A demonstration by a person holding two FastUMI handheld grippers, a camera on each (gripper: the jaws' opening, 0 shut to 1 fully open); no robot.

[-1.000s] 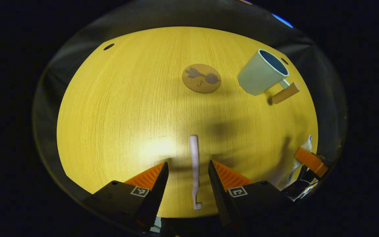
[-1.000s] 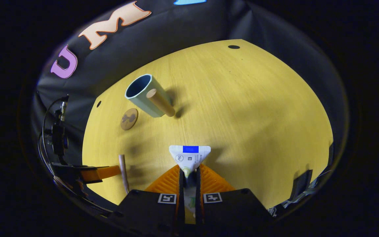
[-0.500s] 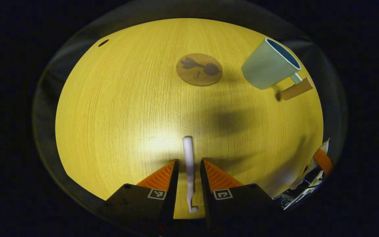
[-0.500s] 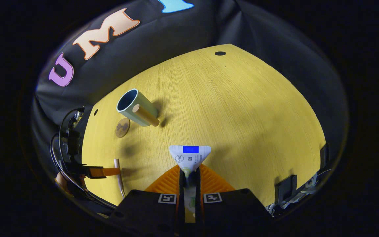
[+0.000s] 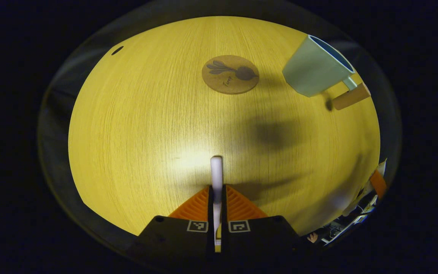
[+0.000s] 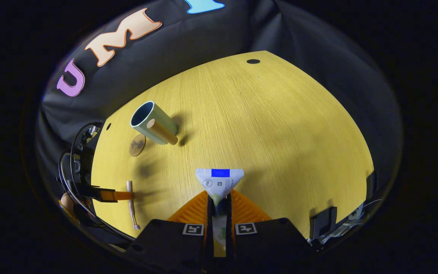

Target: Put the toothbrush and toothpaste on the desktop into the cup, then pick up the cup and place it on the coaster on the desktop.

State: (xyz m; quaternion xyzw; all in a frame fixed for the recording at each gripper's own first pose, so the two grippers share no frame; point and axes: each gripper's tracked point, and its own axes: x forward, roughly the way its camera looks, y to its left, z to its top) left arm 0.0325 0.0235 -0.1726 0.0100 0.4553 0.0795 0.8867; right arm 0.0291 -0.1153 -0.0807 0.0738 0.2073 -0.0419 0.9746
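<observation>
Toothbrush (image 5: 216, 173) clamped in left jaws, toothpaste (image 6: 219, 180) clamped in right jaws, label unreadable.

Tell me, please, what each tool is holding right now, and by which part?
Left tool: toothbrush, clamped mid-handle. Right tool: toothpaste, clamped below its flat crimped end.

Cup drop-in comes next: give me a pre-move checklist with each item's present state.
1. Left tool shut on toothbrush: ok.
2. Right tool shut on toothpaste: ok.
3. Cup upright, mouth open, nothing seen inside: ok.
4. Coaster bare, apart from the cup: ok.
5. Toothbrush lifted off the desktop: cannot tell.
6. Tools apart from each other, with open desktop up to the cup: ok.
</observation>
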